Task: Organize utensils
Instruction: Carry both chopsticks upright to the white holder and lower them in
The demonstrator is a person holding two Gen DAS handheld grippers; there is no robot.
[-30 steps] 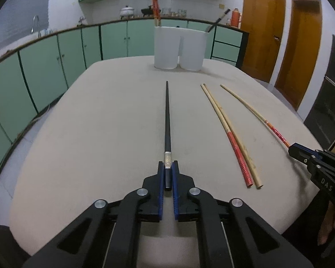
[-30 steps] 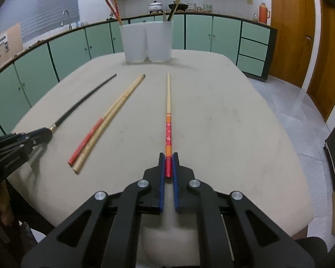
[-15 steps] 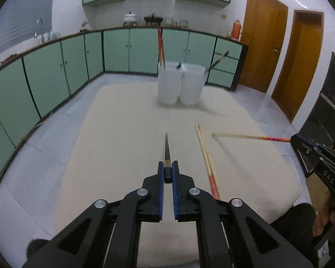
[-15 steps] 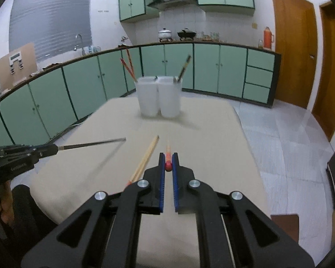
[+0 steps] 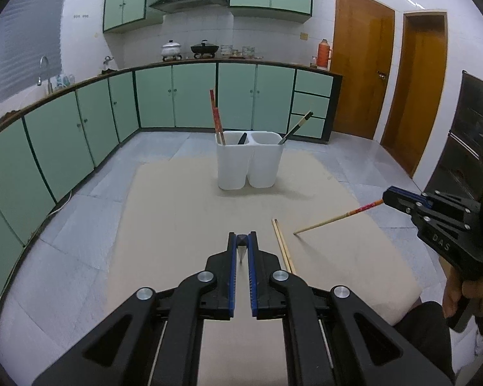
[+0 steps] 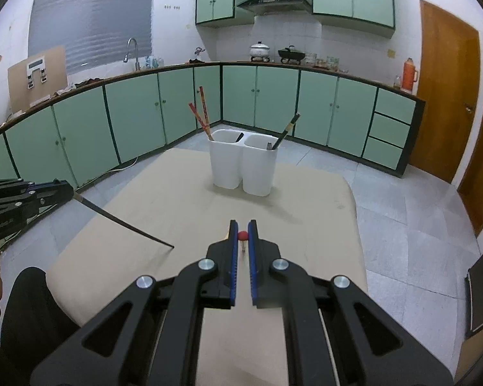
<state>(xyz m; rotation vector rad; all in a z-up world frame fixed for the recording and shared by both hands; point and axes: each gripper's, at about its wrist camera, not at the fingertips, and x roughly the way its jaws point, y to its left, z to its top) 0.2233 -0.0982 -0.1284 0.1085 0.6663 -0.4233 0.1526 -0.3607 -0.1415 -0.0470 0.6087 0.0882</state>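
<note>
Both sets of fingers are clamped narrow, each on one chopstick. On my left gripper (image 5: 242,247) the jaws pinch the butt of the black chopstick (image 6: 122,221); seen from the right wrist, it slopes down from the grip, its tip near the table (image 5: 183,218), contact not resolvable. My right gripper (image 6: 242,239) grips the red end of the red-handled chopstick (image 5: 335,220), which likewise angles down toward the tabletop.

Just beyond the left jaws, a pair of pale chopsticks (image 5: 283,247) lies flat on the table, not yet collected.

Further out, near the far edge, stands the white two-cup holder (image 5: 248,160). Its left cup holds red-patterned chopsticks (image 6: 203,115); its right cup holds a dark chopstick (image 6: 288,130).

Step in hand, as I judge it: transport, with both sticks lifted and ready to carry to the holder. The next move calls for tipping each stick toward vertical, aligning its tip over the matching cup (black to the right, red to the left, by my reading), then lowering before release. The long free ends could strike the rim.
</note>
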